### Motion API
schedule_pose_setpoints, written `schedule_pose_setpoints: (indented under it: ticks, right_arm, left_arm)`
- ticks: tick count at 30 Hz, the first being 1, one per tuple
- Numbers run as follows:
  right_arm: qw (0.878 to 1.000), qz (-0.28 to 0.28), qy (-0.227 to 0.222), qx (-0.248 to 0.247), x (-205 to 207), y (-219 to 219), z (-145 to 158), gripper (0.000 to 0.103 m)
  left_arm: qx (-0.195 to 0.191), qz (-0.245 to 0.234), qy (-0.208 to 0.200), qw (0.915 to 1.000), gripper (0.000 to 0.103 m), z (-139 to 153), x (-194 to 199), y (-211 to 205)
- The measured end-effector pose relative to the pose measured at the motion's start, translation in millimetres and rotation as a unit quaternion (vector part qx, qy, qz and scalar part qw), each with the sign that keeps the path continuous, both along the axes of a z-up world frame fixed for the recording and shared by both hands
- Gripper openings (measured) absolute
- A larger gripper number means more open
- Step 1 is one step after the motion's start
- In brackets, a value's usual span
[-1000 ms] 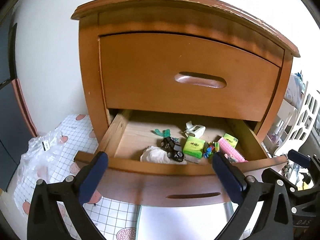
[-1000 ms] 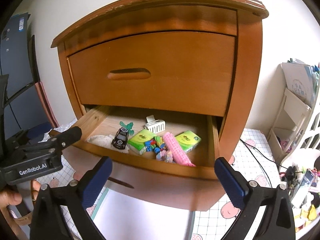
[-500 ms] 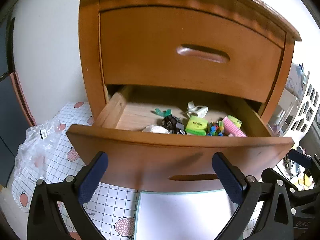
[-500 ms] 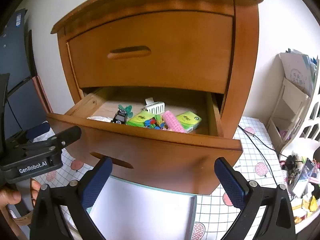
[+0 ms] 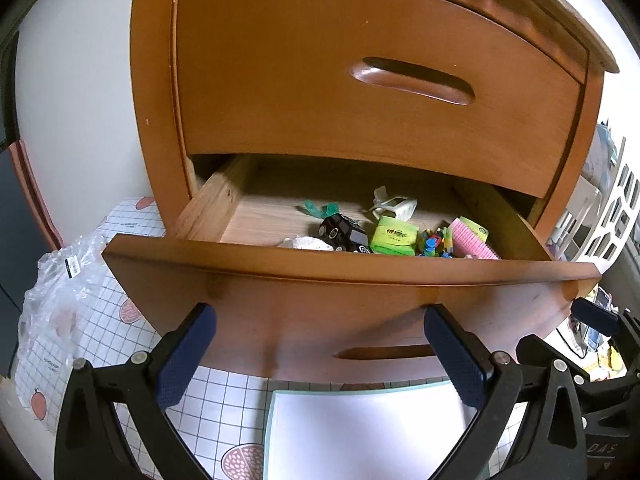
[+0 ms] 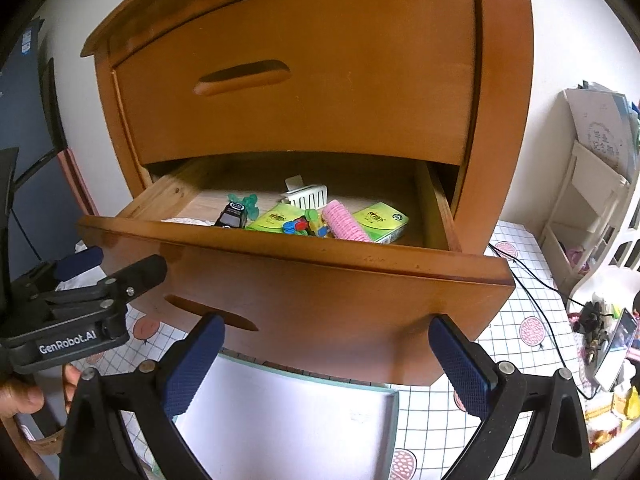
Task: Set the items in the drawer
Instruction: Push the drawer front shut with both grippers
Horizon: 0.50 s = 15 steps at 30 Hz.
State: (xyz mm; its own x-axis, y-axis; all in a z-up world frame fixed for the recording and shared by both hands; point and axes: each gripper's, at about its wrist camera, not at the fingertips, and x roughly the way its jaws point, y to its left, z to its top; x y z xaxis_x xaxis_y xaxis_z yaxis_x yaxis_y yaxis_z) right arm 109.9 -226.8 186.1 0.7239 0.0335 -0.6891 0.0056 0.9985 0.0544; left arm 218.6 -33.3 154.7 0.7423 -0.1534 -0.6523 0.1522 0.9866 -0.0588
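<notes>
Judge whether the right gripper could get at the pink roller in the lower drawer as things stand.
Probably yes. The right gripper is open and empty, and the lower drawer stands pulled out. The pink roller lies exposed, but the drawer front sits between, so it must go over it.

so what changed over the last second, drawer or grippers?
Both views dropped lower and closer to the lower drawer, whose front now fills more of each frame. The left gripper and right gripper are open as before, holding nothing. The toy car, green packs and pink roller lie where they were; the upper drawer remains shut.
</notes>
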Motion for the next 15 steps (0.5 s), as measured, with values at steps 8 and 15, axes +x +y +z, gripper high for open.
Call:
schedule_pose_setpoints:
  ticks: [8,15]
  right_arm:
    - [1.0,-0.005,0.002,0.01,20,-6,-1,0.103]
    - [1.0,-0.007,0.003,0.007,40,-9,-4,0.103]
  left_arm:
    - [0.008,0.001,-0.002,1.0,0.103,-3,9,-6]
    - [0.007,0.0,-0.001,1.0,0.103,-7,16,-10]
